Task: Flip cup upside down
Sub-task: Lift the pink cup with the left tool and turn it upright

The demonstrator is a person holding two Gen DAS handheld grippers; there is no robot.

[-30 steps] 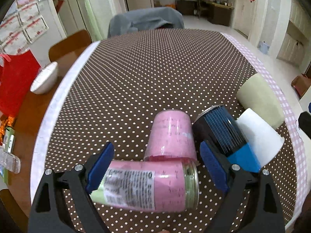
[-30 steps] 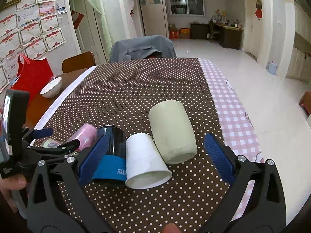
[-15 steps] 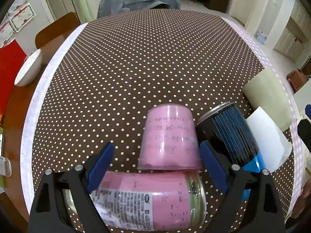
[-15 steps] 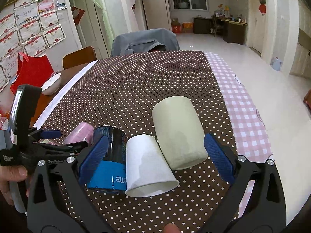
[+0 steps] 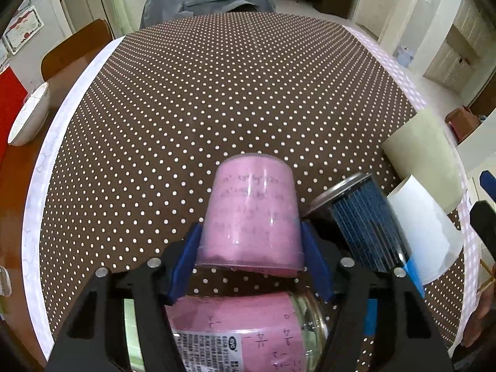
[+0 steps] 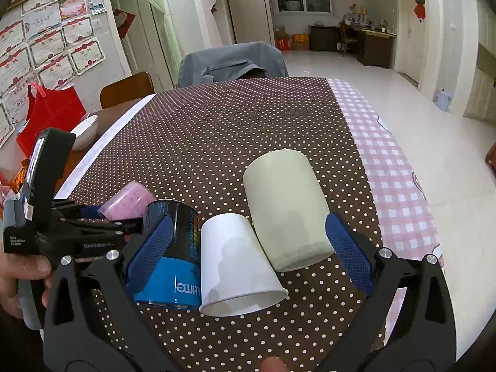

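Note:
A pink plastic cup [image 5: 252, 214] stands upside down on the dotted tablecloth. My left gripper [image 5: 251, 263] is shut on it, its blue pads pressing both sides near the rim. The cup also shows in the right wrist view [image 6: 127, 200], partly behind the left gripper [image 6: 93, 220]. My right gripper [image 6: 245, 248] is open and empty, its fingers spread around an inverted white paper cup [image 6: 238, 266] and a pale green cup [image 6: 286, 207] without touching them.
A glass jar with a pink label [image 5: 248, 331] lies on its side under the left gripper. A dark blue cup [image 5: 365, 223] stands inverted beside the pink one. A white bowl [image 5: 28, 114] sits at the left table edge. A chair [image 6: 232, 62] stands at the far end.
My left gripper moved forward over the lying jar and shut on the pink cup. My right gripper stayed open and hardly moved.

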